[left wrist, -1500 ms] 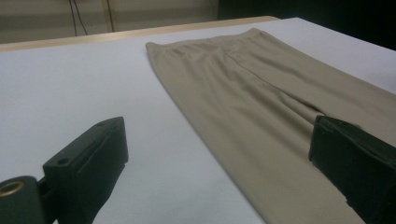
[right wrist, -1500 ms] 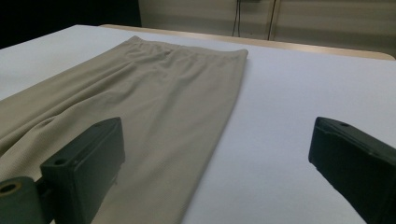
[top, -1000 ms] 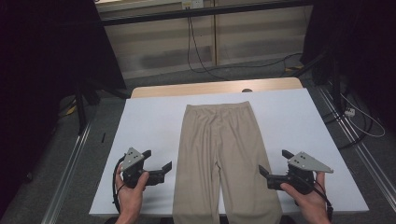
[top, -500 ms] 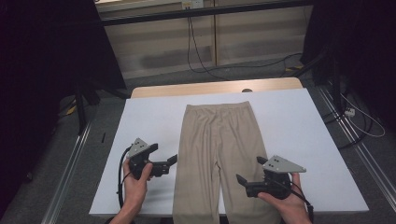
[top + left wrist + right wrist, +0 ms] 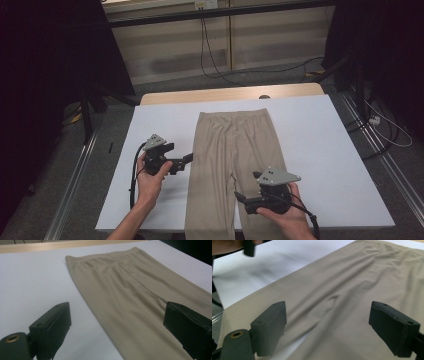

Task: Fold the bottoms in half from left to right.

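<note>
The beige soft fabric trousers [image 5: 231, 165] lay flat in the frame centre on the white table [image 5: 330, 150]. Left gripper [image 5: 186, 159] and right gripper [image 5: 239, 197] stood open, the right one's jaws having just closed a little, empty. The cloth looked light and limp; taking the leg edges seemed best.

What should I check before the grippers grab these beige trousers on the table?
1. Trousers lie flat, waistband at the far end: ok.
2. Left gripper open, nothing between its jaws: ok.
3. Right gripper open and empty, though its jaws have just been closing a little: ok.
4. Left gripper lined up with the trousers' left edge: ok, one jaw over the white table, the other over cloth.
5. Right gripper over the legs near the split between them: ok.
6. Jaws touching the cloth: cannot tell.
</note>
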